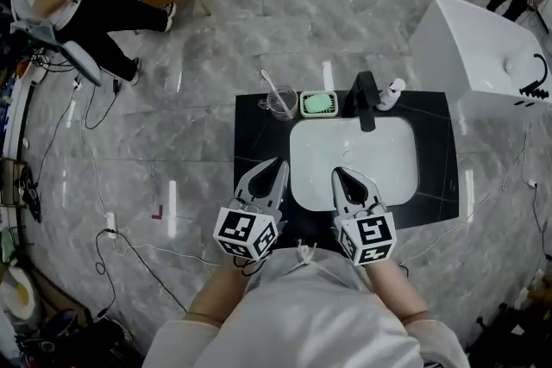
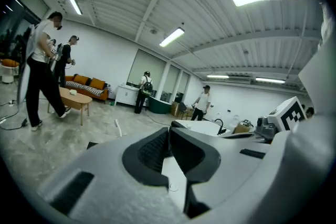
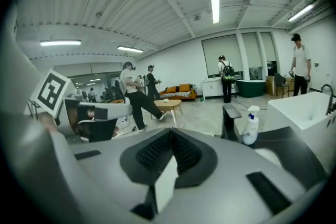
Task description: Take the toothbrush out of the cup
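I am holding my left gripper (image 1: 278, 162) and right gripper (image 1: 338, 174) over the near edge of the black counter (image 1: 255, 134), jaws together, tips pointing toward the white sink (image 1: 388, 152). The toothbrush (image 1: 270, 85) is leaning in the clear cup (image 1: 282, 103), just beside the green soap dish (image 1: 318, 103).

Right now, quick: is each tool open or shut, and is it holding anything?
Left tool: shut, holding nothing.
Right tool: shut, holding nothing.

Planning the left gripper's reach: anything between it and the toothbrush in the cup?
Nothing visible. Only bare counter lies between the shut left gripper and the cup holding the toothbrush; the soap dish sits right of it.
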Available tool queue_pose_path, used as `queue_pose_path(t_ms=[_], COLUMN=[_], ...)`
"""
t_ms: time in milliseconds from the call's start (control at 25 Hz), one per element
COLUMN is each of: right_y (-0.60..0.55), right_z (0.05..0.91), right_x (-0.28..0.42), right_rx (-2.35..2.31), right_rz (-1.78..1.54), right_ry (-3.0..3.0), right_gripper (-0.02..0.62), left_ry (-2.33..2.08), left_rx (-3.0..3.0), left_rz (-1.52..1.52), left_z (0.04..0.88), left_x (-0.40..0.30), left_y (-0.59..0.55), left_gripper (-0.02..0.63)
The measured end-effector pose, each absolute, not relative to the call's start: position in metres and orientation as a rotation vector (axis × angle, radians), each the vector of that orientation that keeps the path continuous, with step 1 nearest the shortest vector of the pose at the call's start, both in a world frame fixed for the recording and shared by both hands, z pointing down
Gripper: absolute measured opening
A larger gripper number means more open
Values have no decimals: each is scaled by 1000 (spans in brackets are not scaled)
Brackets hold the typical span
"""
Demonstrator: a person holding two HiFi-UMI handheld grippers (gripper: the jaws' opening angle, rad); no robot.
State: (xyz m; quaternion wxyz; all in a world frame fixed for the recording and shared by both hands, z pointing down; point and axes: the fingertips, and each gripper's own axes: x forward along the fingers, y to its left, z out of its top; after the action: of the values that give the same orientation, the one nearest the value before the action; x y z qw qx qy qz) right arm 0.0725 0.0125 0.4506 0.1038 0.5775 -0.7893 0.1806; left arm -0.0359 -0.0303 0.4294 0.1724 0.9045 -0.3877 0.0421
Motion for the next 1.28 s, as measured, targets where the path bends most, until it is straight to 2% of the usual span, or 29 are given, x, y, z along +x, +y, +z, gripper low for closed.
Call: queue_pose_path(t_ms=[520,1000,1040,1120,1280], right_y=[-12,-73,-77,-85,-99], right_z=[468,471,474,481,494], right_x=[89,74,73,72,73], right_rx=[1479,1479,1482,1485,1493], right_rz=[542,512,526,555,603], right_ry=[-2428,-2406,-2401,-2386,-2360], right_gripper=[26,26,26,26,26], left_ry=[-1436,-1352,-1335,-1303,-1250], left_rx=[2449,2363,2349,2326,2279], left_rz=[84,104,108,135,182], left_z=[443,482,486,497,521], left_x=[-41,-43,-42,-39,-33], left_y=[-53,-158,-168,-185,-215], left_gripper=[23,28,44,124,192])
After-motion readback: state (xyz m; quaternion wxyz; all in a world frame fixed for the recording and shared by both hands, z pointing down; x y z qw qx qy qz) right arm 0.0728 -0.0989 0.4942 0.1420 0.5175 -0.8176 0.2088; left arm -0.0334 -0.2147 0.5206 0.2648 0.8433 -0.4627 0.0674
